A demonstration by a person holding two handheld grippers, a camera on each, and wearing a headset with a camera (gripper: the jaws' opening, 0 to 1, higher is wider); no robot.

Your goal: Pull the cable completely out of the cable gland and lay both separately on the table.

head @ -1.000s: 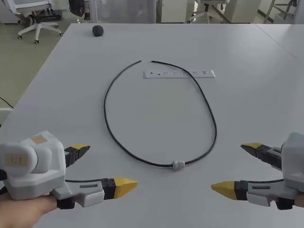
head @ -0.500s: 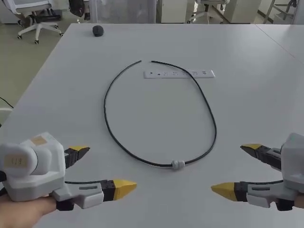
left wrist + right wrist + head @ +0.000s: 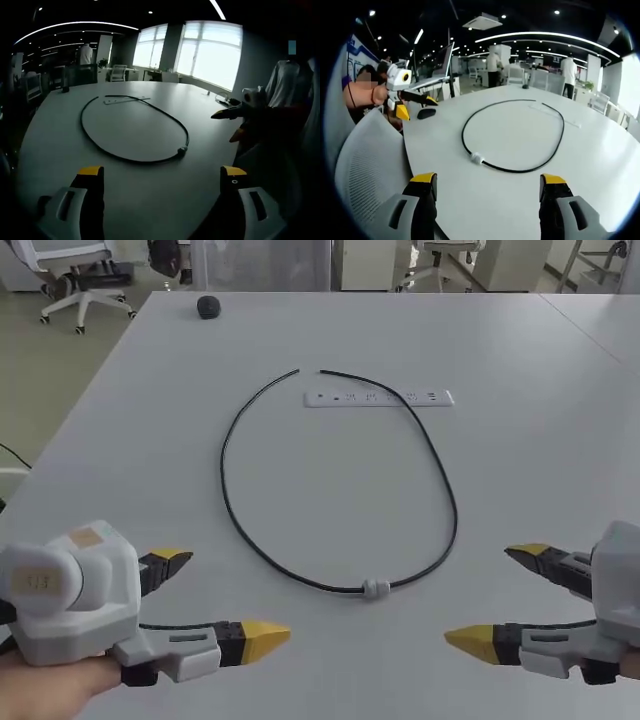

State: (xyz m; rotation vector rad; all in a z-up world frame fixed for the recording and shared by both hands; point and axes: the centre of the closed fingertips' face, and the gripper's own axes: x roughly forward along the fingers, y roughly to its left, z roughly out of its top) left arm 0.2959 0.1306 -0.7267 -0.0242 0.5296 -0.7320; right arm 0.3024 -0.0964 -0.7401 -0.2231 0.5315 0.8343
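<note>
- Left claw (image 3: 235,595): the jaws are spread wide, the yellow tips stand well apart, and nothing is between them. It hovers over the near left part of the counter (image 3: 330,490).
- Right claw (image 3: 480,595): the jaws are spread wide and hold nothing. It hovers over the near right part of the counter, level with the left claw.
- Cable (image 3: 222,455): black, lying flat on the counter in one large open loop beyond both claws. Its two ends lie near each other at the far side of the loop, with a small gap between them.
- Gland (image 3: 375,588): small and light grey, seated on the cable at the nearest point of the loop. It rests on the counter between the two claws, a little beyond their tips. Neither claw touches it or the cable.
- Power strip (image 3: 378,397): white, lying flat at the far side of the loop. The right branch of the cable crosses over it.
- Dark round object (image 3: 208,307): near the far left edge of the counter, well apart from the loop.
</note>
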